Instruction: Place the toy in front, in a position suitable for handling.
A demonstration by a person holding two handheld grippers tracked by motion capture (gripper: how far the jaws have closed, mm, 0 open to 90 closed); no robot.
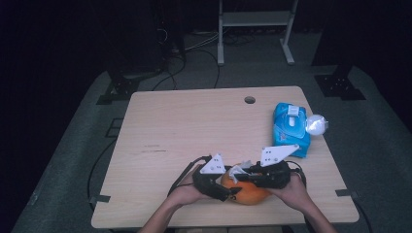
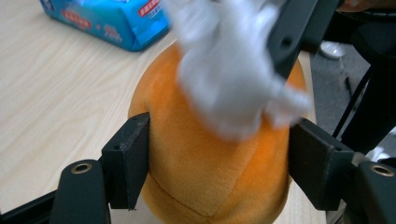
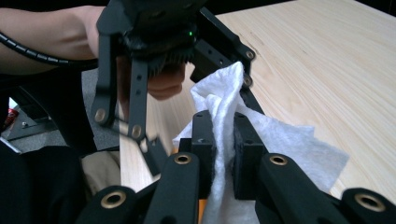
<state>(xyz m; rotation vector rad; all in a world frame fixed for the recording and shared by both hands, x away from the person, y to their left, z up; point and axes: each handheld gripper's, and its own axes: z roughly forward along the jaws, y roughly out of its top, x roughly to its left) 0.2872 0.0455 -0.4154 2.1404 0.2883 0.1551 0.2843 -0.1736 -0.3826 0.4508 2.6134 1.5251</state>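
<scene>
Black jaws of the right gripper (image 3: 224,140) are clamped on a white wipe (image 3: 280,154). Left gripper (image 2: 219,154) squeezes both sides of the orange plush ball (image 1: 246,190) near the desk's (image 1: 170,126) front edge.

**Bystanders on the Table**

A blue pack of wet wipes (image 1: 290,128) was seen near the right edge of the wooden table (image 1: 184,126), with a white ball-like object (image 1: 316,124) touching its right side. A round cable hole (image 1: 249,100) was noted near the far edge.
</scene>
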